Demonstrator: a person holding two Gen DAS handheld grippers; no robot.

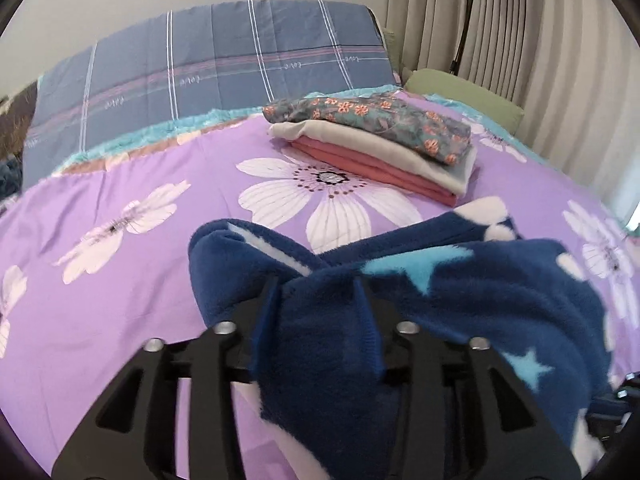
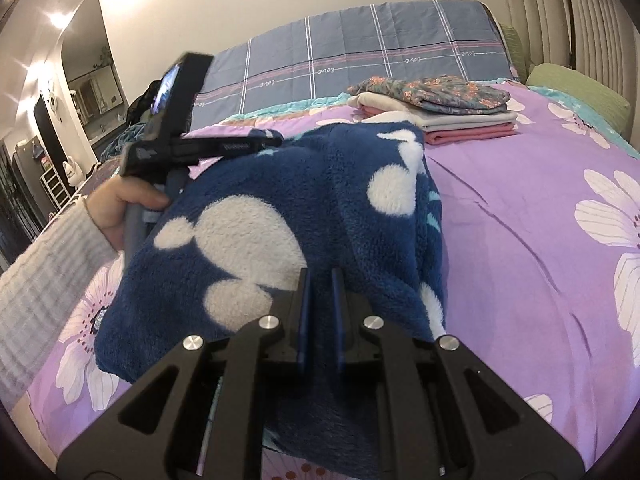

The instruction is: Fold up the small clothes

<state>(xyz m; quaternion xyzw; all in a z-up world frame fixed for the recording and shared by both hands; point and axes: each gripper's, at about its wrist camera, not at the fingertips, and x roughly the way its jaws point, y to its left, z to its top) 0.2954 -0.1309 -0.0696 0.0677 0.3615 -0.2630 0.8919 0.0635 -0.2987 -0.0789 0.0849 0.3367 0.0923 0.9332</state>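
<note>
On the purple flowered bedspread [image 2: 520, 248], near its front edge, lies the navy fleece garment [image 2: 280, 216], bunched and partly lifted between the two tools. At the left, the left gripper [image 1: 316, 280] has its jaws standing apart with a thick fold of the fleece between them; the fingers look slack on the cloth rather than pinching it, so I judge it is not gripped here. In the right wrist view a hand [image 2: 120, 208] in a pale knit sleeve holds that tool at the garment's far left side. To the right, the right gripper [image 2: 320, 276] is closed tight on the fleece's near edge. The fabric looks soft, plush and light, likely to sag and slide on itself, so a hem or corner is the best hold. Further right and back, a stack of folded clothes [image 2: 440, 108] sits well apart, leaving open bedspread on the right for laying the fold.
</note>
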